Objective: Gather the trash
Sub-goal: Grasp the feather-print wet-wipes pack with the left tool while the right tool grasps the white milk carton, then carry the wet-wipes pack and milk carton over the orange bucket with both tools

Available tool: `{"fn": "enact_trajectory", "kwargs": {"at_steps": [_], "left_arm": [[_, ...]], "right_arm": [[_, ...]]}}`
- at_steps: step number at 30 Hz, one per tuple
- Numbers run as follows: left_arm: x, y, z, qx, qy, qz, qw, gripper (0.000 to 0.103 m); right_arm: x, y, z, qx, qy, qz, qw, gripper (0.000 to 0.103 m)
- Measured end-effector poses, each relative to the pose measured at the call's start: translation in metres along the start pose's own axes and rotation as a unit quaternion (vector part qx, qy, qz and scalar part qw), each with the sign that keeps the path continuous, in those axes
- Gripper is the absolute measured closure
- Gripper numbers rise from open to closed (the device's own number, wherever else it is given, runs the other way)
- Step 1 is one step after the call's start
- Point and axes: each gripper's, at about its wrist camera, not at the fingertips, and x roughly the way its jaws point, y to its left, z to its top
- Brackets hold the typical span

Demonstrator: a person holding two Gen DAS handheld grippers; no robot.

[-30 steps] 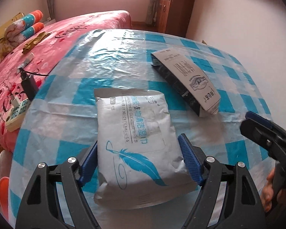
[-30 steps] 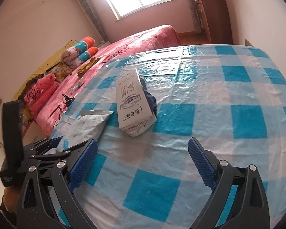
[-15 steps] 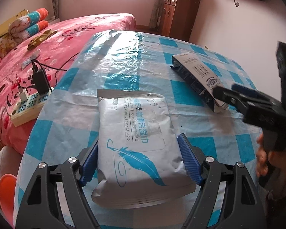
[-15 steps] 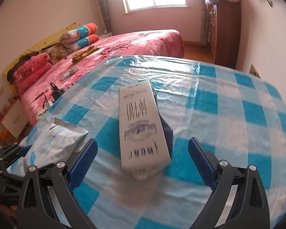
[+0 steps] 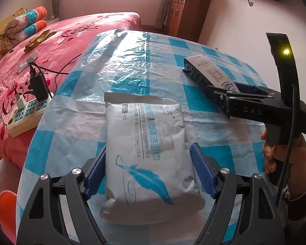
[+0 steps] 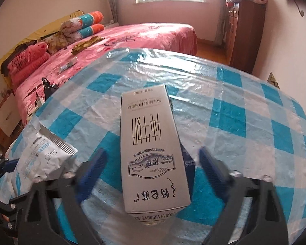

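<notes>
On the checked table (image 5: 130,61), the left gripper (image 5: 149,173) opens around the wipes pack (image 5: 146,155), while beside it the right gripper (image 6: 151,167) closes around the milk carton (image 6: 151,149), not yet touching.

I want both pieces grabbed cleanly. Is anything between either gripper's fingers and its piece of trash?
Nothing visible. The wipes pack lies between the opening left gripper with bare tablecloth around it; the milk carton lies between the closing right gripper, pads not yet touching.
</notes>
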Motion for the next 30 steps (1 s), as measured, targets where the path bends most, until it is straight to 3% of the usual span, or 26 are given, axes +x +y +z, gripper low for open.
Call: {"fn": "enact_trajectory", "kwargs": {"at_steps": [8, 14, 30], "left_arm": [[0.011, -0.010, 0.006, 0.027, 0.000, 0.034, 0.9991, 0.019], [0.008, -0.008, 0.004, 0.021, -0.012, 0.031, 0.9992, 0.026], [0.000, -0.005, -0.004, 0.013, -0.020, 0.013, 0.9996, 0.027]], "right_arm": [[0.000, 0.000, -0.002, -0.002, 0.002, -0.004, 1.000, 0.035], [-0.006, 0.001, -0.007, -0.001, -0.002, 0.010, 1.000, 0.036], [-0.042, 0.002, -0.040, 0.013, -0.024, 0.014, 1.000, 0.036]]}}
